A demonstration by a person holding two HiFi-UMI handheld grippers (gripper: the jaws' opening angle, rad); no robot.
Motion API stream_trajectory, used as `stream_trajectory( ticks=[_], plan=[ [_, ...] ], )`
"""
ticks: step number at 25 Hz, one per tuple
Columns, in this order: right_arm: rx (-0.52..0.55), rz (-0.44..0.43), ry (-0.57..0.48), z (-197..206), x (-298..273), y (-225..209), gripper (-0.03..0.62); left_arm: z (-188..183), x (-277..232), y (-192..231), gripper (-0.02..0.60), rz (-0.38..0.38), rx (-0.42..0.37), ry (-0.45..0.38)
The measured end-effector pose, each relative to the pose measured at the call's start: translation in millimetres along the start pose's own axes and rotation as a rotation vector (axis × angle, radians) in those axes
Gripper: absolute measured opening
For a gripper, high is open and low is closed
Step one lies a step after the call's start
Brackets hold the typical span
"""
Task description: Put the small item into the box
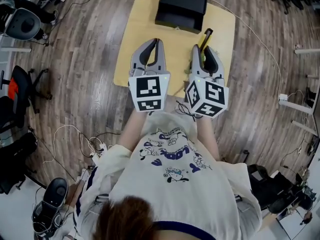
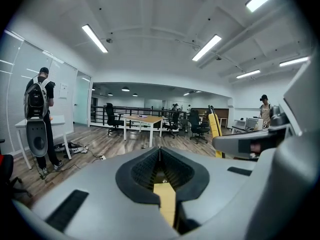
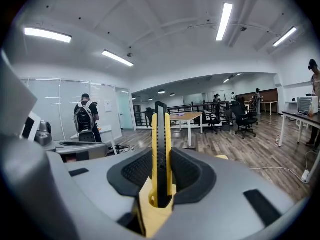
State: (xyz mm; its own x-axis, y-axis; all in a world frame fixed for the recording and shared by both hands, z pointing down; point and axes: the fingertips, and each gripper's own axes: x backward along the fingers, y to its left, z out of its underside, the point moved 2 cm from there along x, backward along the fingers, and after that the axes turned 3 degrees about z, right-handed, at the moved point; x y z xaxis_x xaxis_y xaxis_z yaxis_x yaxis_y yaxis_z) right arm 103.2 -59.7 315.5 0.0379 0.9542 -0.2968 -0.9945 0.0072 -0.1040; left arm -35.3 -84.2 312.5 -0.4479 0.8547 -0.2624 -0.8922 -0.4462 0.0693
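In the head view a black box [image 1: 181, 7] stands at the far end of a small yellow table [image 1: 142, 19]. My right gripper [image 1: 203, 51] is held over the table's near right part, shut on a yellow and black utility knife [image 1: 206, 37] that sticks out beyond its tips. In the right gripper view the knife [image 3: 160, 149] stands upright, pinched between the pads [image 3: 187, 176]. My left gripper [image 1: 158, 41] hovers beside it on the left, with its jaws together and nothing in them [image 2: 160, 150]. Both grippers sit short of the box.
Wood flooring surrounds the table. Cables [image 1: 75, 139] and office chairs [image 1: 20, 24] lie to the left, and a cable runs past the table's right side. The gripper views look level across an office with a desk [image 2: 142, 120], chairs and a standing person [image 2: 39, 119].
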Motion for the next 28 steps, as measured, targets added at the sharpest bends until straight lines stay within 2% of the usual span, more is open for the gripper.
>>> stream_trajectory(
  ticks=[9,22,28],
  plan=[
    [0.027,0.02,0.01,-18.4,-58.4,-11.5,0.129,-8.8,-53.3,23.0,0.02,0.018,0.015,0.016],
    [0.082,-0.007,0.073,-14.7,-120.9,-5.9,0.129,-1.9,-99.5,41.1,0.02,0.037,0.046,0.068],
    [0.123,-0.045,0.1,-14.9,-147.6,-11.3,0.129,5.8,-119.0,43.6,0.02,0.017,0.056,0.099]
  ],
)
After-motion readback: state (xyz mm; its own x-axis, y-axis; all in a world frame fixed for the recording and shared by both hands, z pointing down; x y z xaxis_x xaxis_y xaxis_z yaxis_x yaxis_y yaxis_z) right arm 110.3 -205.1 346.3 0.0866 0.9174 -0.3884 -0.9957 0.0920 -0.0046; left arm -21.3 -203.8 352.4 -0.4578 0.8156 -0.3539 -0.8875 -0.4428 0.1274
